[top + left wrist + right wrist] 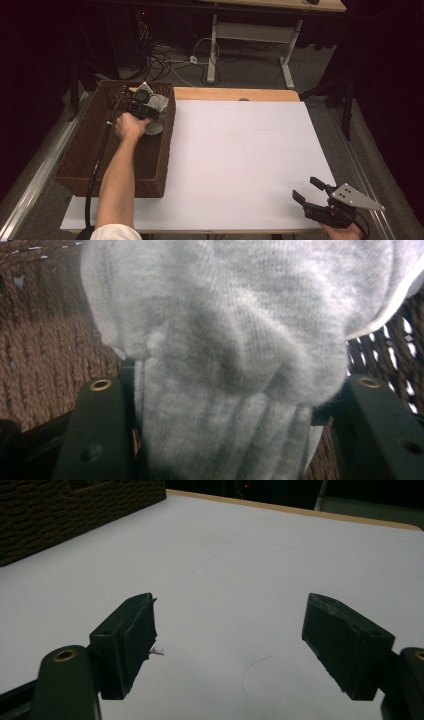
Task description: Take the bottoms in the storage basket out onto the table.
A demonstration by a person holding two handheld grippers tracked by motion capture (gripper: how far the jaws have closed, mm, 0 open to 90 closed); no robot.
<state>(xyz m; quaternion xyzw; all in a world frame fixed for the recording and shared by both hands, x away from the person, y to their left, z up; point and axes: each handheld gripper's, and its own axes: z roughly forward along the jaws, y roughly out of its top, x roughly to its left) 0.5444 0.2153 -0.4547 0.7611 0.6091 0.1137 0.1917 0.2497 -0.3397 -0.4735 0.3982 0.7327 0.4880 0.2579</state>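
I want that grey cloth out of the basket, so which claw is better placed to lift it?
Left. The left claw is already in the wicker basket with its jaws around the grey cloth. The right claw hangs open over the white table, far away.

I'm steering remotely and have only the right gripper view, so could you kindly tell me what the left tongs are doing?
Observer: The left tongs are inside the brown wicker basket, at its far end.
Operator: Thank you. Are they holding anything?
Observer: Yes, the left gripper view shows a grey knitted sock clamped between the jaws.
Operator: Is the sock out of the basket?
Observer: Not yet; the high view shows it above the basket's far right corner, within the rim.
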